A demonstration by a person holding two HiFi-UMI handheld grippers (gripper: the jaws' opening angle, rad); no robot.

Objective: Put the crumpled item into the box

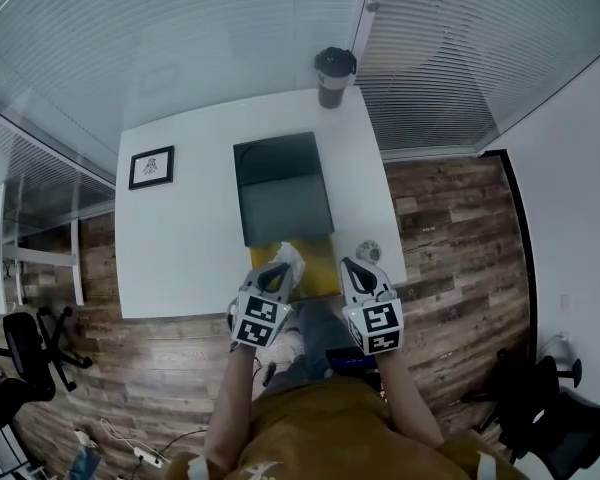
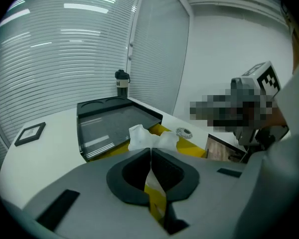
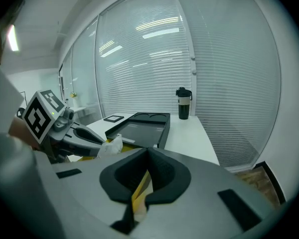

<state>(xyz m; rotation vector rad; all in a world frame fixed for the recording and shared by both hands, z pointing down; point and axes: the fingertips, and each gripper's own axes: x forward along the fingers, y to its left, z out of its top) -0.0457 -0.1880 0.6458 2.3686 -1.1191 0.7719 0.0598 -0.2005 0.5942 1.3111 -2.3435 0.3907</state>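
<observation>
The crumpled item (image 1: 289, 260) is a white wad of paper, and my left gripper (image 1: 278, 274) is shut on it at the table's near edge. In the left gripper view the wad (image 2: 139, 136) sticks out past the closed jaw tips of the left gripper (image 2: 150, 149). Just beyond it lies the box: a yellow base (image 1: 318, 266) with a dark lid (image 1: 280, 188) folded open behind it. My right gripper (image 1: 351, 266) is at the yellow base's right edge, jaws together. The right gripper view shows its tips (image 3: 148, 151) closed, with yellow visible through the slit, and the wad (image 3: 112, 145) at left.
A dark travel cup (image 1: 334, 73) stands at the white table's (image 1: 180, 238) far edge. A small framed picture (image 1: 151, 167) lies at the left. A small round object (image 1: 368, 251) sits right of the box. Office chairs (image 1: 25, 353) stand on the wood floor.
</observation>
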